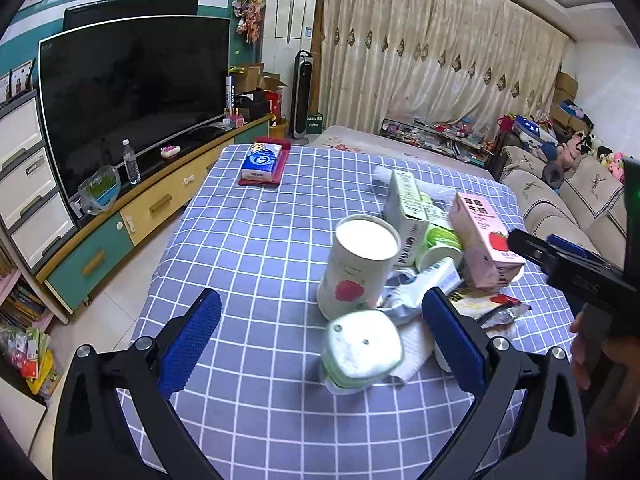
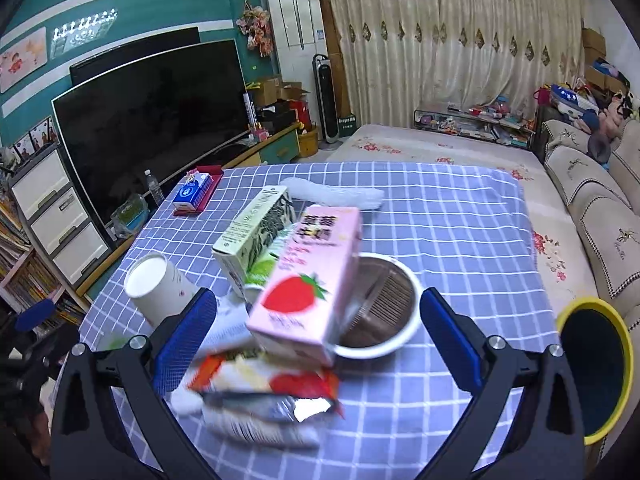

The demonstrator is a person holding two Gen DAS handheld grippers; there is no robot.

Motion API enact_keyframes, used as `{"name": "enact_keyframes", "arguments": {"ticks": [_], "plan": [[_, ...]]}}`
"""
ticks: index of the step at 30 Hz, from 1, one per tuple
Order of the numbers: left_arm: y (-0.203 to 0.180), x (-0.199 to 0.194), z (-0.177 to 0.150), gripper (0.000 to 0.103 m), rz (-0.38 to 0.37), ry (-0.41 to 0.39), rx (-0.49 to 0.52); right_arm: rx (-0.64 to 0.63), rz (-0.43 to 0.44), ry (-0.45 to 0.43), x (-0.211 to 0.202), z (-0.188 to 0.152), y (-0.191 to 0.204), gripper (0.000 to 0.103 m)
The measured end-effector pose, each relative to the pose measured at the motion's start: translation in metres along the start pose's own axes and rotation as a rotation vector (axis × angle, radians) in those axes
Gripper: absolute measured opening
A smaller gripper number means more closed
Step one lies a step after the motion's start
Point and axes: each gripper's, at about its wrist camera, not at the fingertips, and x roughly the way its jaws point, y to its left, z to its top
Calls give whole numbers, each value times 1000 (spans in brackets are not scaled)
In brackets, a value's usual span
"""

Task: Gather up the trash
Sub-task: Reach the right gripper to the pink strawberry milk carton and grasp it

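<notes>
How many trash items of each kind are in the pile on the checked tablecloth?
Cartons: 2, pink strawberry carton, green-and-white carton
Paper cups: 1
Bowls: 1
Snack wrappers: 1
Lidded tubs: 1
Total: 6 clearly countable; more lies hidden underneath.

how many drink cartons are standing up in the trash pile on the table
2: a pink strawberry carton at the pile's front, leaning over a bowl, and a green carton behind it. Others may be hidden.
</notes>
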Motion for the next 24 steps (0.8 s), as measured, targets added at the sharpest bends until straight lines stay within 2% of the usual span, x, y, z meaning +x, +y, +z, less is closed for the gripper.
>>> {"name": "enact_keyframes", "arguments": {"ticks": [5, 13, 16, 17, 18, 21, 24], "plan": [[7, 8, 2, 99, -4, 3, 1, 9, -34, 26, 26, 6, 7, 84], [16, 30, -2, 99, -33, 33, -14, 8, -96, 102, 66, 20, 5, 79], [19, 32, -4, 99, -33, 36, -22, 7, -122, 118, 76, 21, 5, 73], [21, 33, -4, 99, -32, 36, -25, 8, -125, 119, 77, 21, 5, 66], [22, 34, -4, 99, -31, 37, -28, 20, -115, 130, 78, 21, 3, 54], [25, 35, -4, 99, -28, 36, -33, 38, -113, 137, 78, 20, -2, 47], [25, 36, -6, 99, -30, 37, -37, 65, -71, 135, 71, 20, -6, 47]]}}
